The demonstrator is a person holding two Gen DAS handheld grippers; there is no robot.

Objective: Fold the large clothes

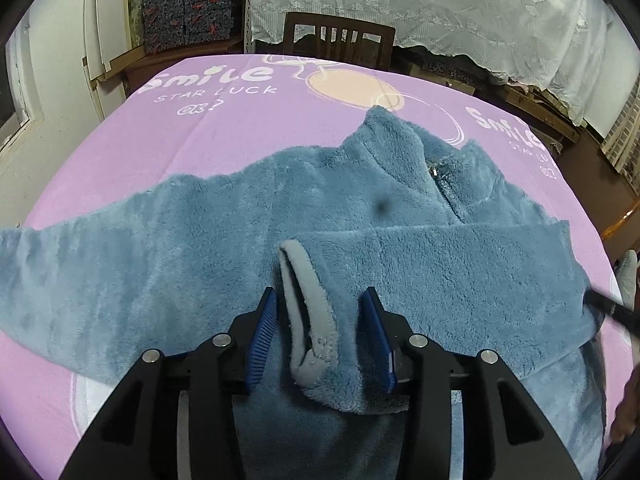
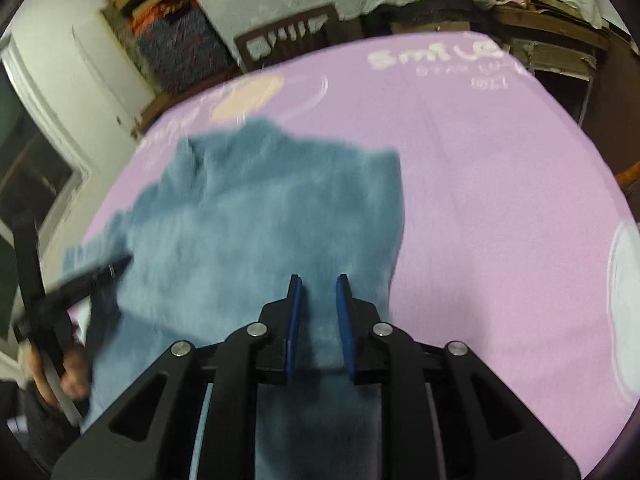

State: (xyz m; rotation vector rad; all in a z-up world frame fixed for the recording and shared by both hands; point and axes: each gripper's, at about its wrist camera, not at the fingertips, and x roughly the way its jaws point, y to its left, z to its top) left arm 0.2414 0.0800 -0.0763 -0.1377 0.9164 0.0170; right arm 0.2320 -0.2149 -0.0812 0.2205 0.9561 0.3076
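Observation:
A blue fleece jacket lies flat on a lilac printed sheet, collar and zip towards the far side. One sleeve is folded across the body. Its grey cuff rests between the blue pads of my left gripper, which stands open and is not clamped on it. The other sleeve stretches out to the left. In the blurred right wrist view my right gripper hovers open over the jacket near its right edge, holding nothing. The left gripper shows at the left there.
A dark wooden chair stands behind the far edge of the table. White lace cloth covers furniture beyond it, and patterned boxes are stacked at the back left. Bare sheet lies to the right of the jacket. A hand holds the left tool.

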